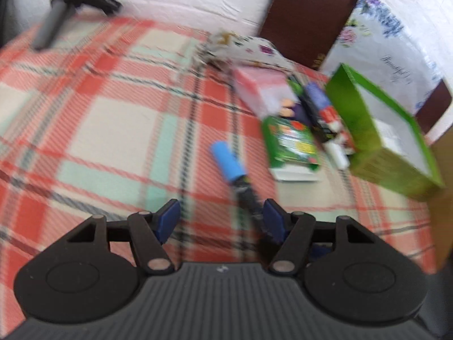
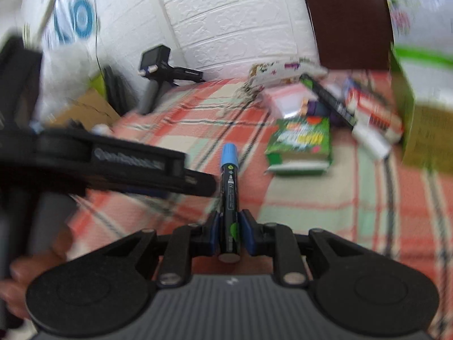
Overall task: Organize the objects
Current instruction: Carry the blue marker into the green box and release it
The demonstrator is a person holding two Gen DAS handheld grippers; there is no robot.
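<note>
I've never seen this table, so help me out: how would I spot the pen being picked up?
Start at the red checked tablecloth and find the green box at its right edge. Left of it, past the green booklet, the right gripper is shut on a black marker. It alone has a bright blue cap.

We see a white brick-pattern wall [image 2: 226,22] behind a table spread with a red, cream and mint plaid cloth [image 1: 113,119]. 1 dark brown chair back [image 1: 308,14] stands at the far edge in daylight.
</note>
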